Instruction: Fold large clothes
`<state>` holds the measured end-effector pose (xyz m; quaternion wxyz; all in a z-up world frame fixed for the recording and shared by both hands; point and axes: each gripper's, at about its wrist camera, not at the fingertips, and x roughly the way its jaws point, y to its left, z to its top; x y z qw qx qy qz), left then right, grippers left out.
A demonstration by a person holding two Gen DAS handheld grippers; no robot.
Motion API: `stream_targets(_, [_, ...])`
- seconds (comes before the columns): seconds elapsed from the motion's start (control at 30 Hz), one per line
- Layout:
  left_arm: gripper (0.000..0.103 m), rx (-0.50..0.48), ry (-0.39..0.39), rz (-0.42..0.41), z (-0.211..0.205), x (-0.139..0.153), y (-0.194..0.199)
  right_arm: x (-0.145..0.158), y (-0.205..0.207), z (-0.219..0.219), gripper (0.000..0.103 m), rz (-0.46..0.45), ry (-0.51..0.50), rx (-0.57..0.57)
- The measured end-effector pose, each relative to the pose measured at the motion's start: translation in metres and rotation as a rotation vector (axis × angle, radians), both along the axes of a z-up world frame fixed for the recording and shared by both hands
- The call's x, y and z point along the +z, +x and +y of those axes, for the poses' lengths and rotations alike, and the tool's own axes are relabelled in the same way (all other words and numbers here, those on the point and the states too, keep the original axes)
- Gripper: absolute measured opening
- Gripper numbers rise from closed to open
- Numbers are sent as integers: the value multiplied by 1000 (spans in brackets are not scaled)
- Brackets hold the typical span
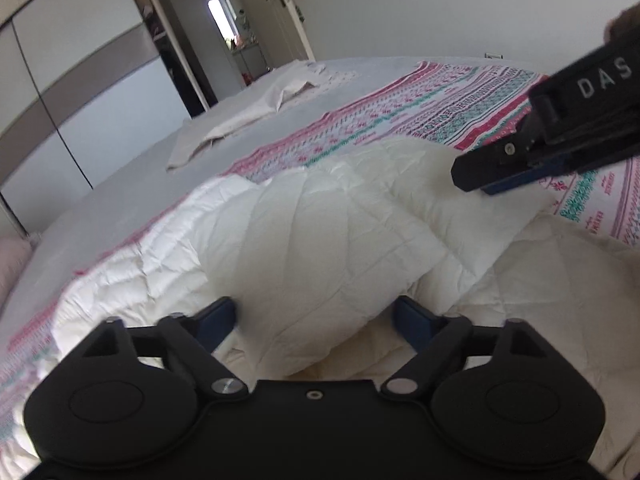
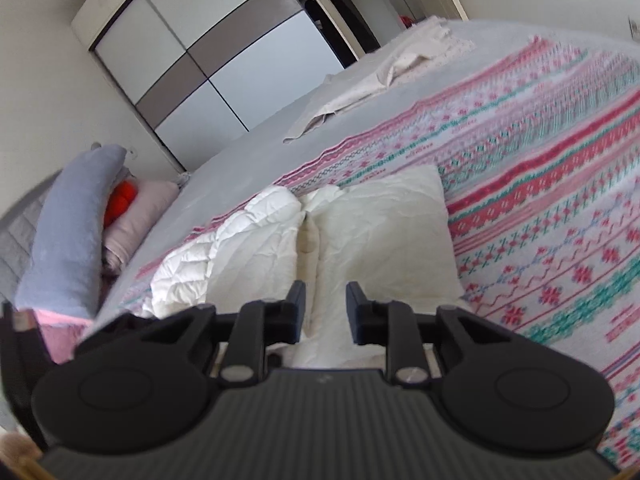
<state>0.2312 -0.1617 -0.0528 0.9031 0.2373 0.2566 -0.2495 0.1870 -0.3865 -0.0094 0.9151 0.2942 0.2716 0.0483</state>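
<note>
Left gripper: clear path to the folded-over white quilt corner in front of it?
Probably yes. The left gripper has its jaws apart with the white quilt's fold directly ahead, nothing between. The right gripper sits off to the side, further along the fold.

Left claw (image 1: 314, 314): seen from its own wrist camera, the two blue-padded fingers (image 1: 218, 316) stand wide apart, tilted downward, with nothing pressed between the pads. Right claw (image 2: 326, 308): fingers (image 2: 298, 308) drawn close together (a narrow gap remains), also angled downward; whether the pads pinch anything cannot be told. In the left wrist view the right claw (image 1: 474, 178) enters from the upper right edge, its black body turned side-on, a hand (image 1: 624, 20) partly visible behind it.
</note>
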Motion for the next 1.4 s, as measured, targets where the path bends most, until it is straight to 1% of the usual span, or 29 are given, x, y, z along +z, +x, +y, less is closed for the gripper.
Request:
stream_targets(0.03, [62,15,-24,11,1,-2,2,-5,3,-2,22,13,28,-3])
stream_targets(0.07, [56,35,-53,16,3,-1,4,-11,6,-3,22,29,48,-8])
stream_targets(0.1, [47,58,-89,17,7,1,4,-16,9,-4,22,50,64,-14])
stream_targets(0.13, [40,94,-138,6,14,7,2,-22,11,-4,21,78,70,-21])
stream_targets(0.23, [38,229,-314,-17,48,24,-5,-33,15,-3,19,131,47,-21])
stream_targets(0.33, [39,391,-428,3,90,31,-10,-32,15,1,19,135,26,-18])
stream_targets(0.4, [42,429,-455,51,113,31,-7,-31,15,3,22,138,17,-16])
stream_targets(0.43, [47,421,-461,90,125,32,-4,-30,15,5,26,142,14,-14])
stream_targets(0.5, [71,395,-483,123,143,34,-3,-26,16,7,41,146,21,4])
stream_targets(0.53, [81,382,-504,118,150,35,-4,-22,16,7,55,141,36,16])
stream_targets(0.57, [84,371,-531,112,158,36,-5,-18,17,8,64,132,52,23])
stream_targets(0.6, [86,367,-555,115,164,37,-3,-14,16,8,67,123,62,25])
stream_targets(0.67, [87,388,-581,136,171,36,4,-6,15,9,75,109,60,14])
stream_targets(0.73, [86,424,-574,151,174,31,15,-1,13,8,81,98,51,-4])
stream_targets(0.8, [86,465,-545,175,176,23,29,0,11,3,82,90,57,-21])
stream_targets(0.87, [82,494,-528,212,177,13,38,0,10,-4,84,92,63,-44])
stream_targets(0.9, [60,494,-540,226,179,9,39,0,10,-7,85,90,64,-61])
stream_targets(0.93, [31,471,-561,231,179,7,37,0,8,-11,85,84,62,-82])
stream_targets(0.97, [24,468,-563,213,177,10,33,1,7,-14,86,75,55,-103])
stream_targets(1.0, [13,475,-555,165,174,14,26,2,5,-16,85,62,39,-126])
stream_targets(1.03, [11,479,-549,113,173,17,20,4,4,-17,82,45,13,-140])
stream_targets(1.07, [11,491,-546,78,173,19,15,5,3,-16,71,24,-23,-141])
stream_targets(1.1, [11,508,-544,66,174,18,14,4,3,-13,65,1,-62,-139])
stream_targets(1.17, [11,543,-494,45,172,10,15,-1,6,-8,47,-1,-116,-125])
stream_targets(1.2, [11,557,-464,48,171,5,17,-5,10,-5,44,15,-131,-109])
stream_targets(1.23, [11,572,-436,67,170,-3,21,-10,13,-1,37,33,-159,-101])
stream_targets(1.3, [12,590,-401,97,170,-16,28,-20,20,7,29,76,-249,-98])
stream_targets(1.37, [16,595,-376,101,169,-23,31,-32,27,12,26,123,-327,-88])
stream_targets(1.4, [16,591,-358,94,166,-25,32,-37,29,13,26,122,-339,-88])
